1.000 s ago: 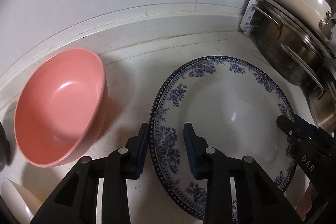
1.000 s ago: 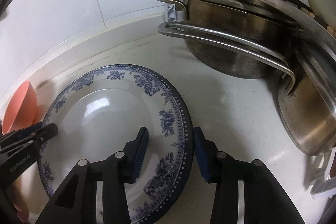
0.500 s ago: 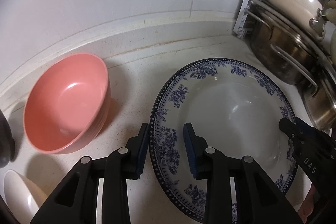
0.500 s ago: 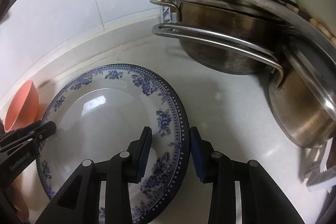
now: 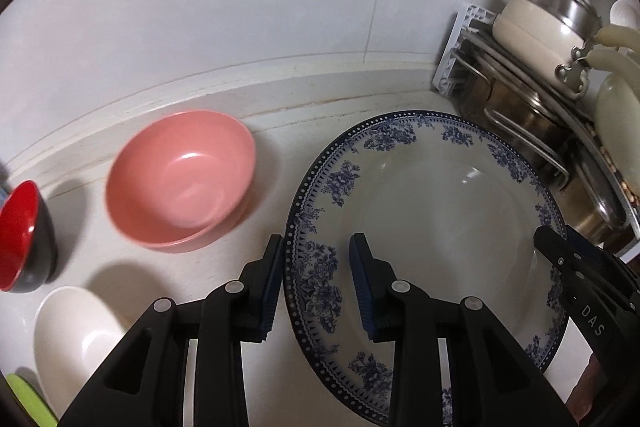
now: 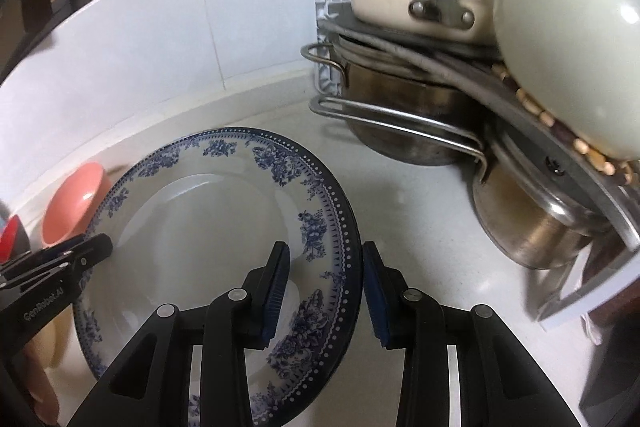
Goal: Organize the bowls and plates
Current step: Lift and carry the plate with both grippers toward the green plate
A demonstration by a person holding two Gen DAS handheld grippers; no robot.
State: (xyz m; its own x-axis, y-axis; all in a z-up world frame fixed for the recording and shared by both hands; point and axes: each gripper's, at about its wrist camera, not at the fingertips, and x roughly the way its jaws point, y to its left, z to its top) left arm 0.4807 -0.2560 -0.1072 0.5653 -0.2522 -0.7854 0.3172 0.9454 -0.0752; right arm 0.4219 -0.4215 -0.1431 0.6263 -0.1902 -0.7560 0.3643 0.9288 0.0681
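A large white plate with a blue floral rim (image 5: 432,227) is held off the counter by both grippers. My left gripper (image 5: 316,281) is shut on its left rim. My right gripper (image 6: 324,287) is shut on its right rim (image 6: 332,227); it also shows at the right edge of the left wrist view. A pink bowl (image 5: 180,179) sits on the counter left of the plate, and shows in the right wrist view (image 6: 74,199). A red and black bowl (image 5: 20,239) and a white bowl (image 5: 76,343) lie further left.
A white rack (image 5: 464,47) at the right holds stacked steel pots (image 6: 412,119), a cream pot with a glass lid (image 5: 536,23) and a pale dish (image 6: 568,43). The white tiled wall (image 5: 240,7) runs behind the counter. A green item (image 5: 28,403) is at the lower left.
Both grippers have risen with the plate, lifting it off the counter. The view has widened: the red and black bowl and the white bowl have come into sight at the left.
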